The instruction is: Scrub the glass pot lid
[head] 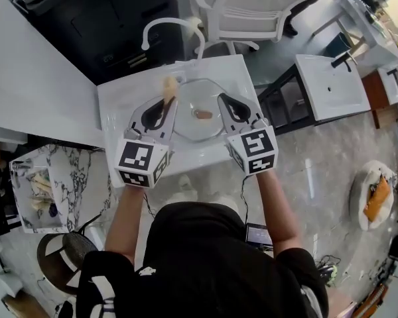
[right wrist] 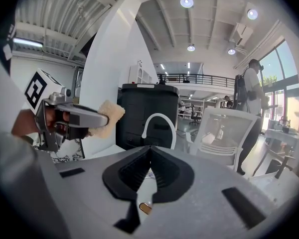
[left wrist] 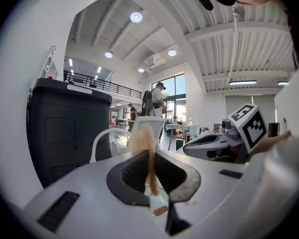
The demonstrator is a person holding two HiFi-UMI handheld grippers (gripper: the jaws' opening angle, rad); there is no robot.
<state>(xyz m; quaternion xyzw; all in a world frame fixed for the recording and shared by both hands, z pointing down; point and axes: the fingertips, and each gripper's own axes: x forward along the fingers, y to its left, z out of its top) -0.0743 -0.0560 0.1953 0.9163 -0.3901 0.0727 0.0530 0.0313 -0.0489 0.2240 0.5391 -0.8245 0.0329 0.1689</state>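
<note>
The glass pot lid (head: 198,126) lies flat in the white sink basin (head: 119,98), its brown knob (head: 203,114) at the centre. My left gripper (head: 167,98) hangs over the lid's left side, shut on a tan sponge (head: 169,85) that sticks out past its tips. In the left gripper view the sponge (left wrist: 145,143) stands pinched between the dark jaws. My right gripper (head: 223,99) hovers over the lid's right side, shut with nothing in it; its jaws meet in the right gripper view (right wrist: 150,151). The knob (right wrist: 145,208) shows below them.
A white curved faucet (head: 172,28) rises behind the basin. Past it stand a black cabinet (head: 113,12) and a white chair (head: 252,8). A second sink unit (head: 331,85) is to the right, and a marble-patterned stand (head: 46,184) to the left.
</note>
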